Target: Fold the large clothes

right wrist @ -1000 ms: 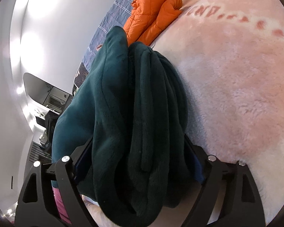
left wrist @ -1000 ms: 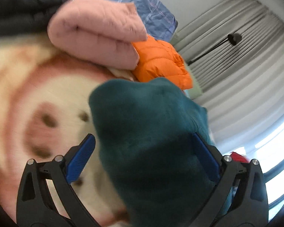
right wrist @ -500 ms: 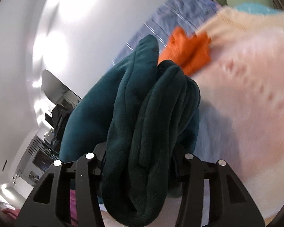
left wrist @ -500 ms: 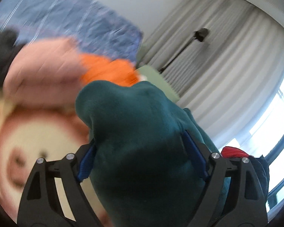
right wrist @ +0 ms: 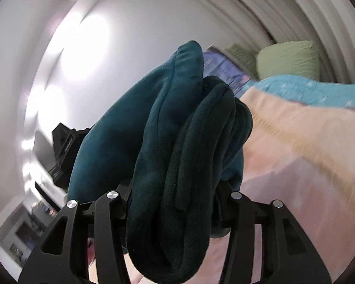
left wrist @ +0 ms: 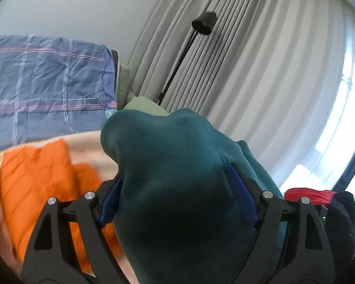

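While both grippers were raised above the bed, you had the dark teal fleece garment (left wrist: pixel 177 189) bunched up and hanging between them. The left gripper (left wrist: pixel 177 196) had its blue-padded fingers (left wrist: pixel 239 194) pinching a thick wad of that fleece, and the right gripper (right wrist: pixel 175 196) had its fingers clamped on several folded layers of it. The garment was off the pale peach plush blanket (right wrist: pixel 295 156), with the orange quilted puffer jacket (left wrist: pixel 35 177) lying below to the left.

In my judgement the risk was slippage: such a bulky, soft bundle could slide out of either pinch, or the loose folds could tumble apart and spoil the fold; it might also land on the orange jacket. No brand, label or writing could be read.
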`<act>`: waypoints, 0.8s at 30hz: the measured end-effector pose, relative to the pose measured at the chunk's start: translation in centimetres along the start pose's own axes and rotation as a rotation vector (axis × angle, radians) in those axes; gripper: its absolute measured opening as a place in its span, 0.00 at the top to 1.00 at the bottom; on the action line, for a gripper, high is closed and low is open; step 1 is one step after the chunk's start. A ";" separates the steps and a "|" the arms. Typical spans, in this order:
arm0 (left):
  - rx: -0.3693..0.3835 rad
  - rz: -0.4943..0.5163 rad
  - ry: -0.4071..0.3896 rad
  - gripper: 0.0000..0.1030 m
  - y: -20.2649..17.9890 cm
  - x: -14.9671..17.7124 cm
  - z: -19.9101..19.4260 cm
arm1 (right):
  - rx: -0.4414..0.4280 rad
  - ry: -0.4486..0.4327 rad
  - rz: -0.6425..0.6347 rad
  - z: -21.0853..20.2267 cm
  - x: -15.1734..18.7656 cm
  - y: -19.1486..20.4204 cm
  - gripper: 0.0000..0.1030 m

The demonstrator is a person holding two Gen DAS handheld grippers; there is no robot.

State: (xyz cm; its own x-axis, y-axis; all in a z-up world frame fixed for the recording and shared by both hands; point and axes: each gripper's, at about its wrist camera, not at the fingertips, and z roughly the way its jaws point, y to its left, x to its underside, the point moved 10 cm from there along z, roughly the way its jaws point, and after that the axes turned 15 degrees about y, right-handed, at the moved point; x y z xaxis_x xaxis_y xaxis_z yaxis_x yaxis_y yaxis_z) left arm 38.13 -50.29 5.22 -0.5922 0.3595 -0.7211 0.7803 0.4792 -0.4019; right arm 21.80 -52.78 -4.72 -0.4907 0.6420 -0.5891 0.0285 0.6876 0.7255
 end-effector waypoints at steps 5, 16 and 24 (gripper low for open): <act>-0.203 0.019 0.070 0.19 4.7 -0.9 11.2 | 0.201 0.072 0.153 6.4 -0.3 -11.9 0.51; -0.319 0.087 0.170 0.19 7.2 6.3 17.2 | 0.319 0.078 0.205 8.2 2.6 -16.3 0.45; -0.405 0.070 0.158 0.02 5.0 10.6 8.6 | 0.535 0.026 0.162 3.4 4.3 -14.5 0.18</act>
State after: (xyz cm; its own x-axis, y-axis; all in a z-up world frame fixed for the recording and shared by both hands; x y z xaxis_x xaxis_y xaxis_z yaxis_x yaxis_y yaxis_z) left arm 37.47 -50.93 -9.31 -0.5887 0.5050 -0.6312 0.6966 0.7131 -0.0791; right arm 22.23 -58.91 -18.98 -0.4647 0.7497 -0.4712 0.5398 0.6617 0.5204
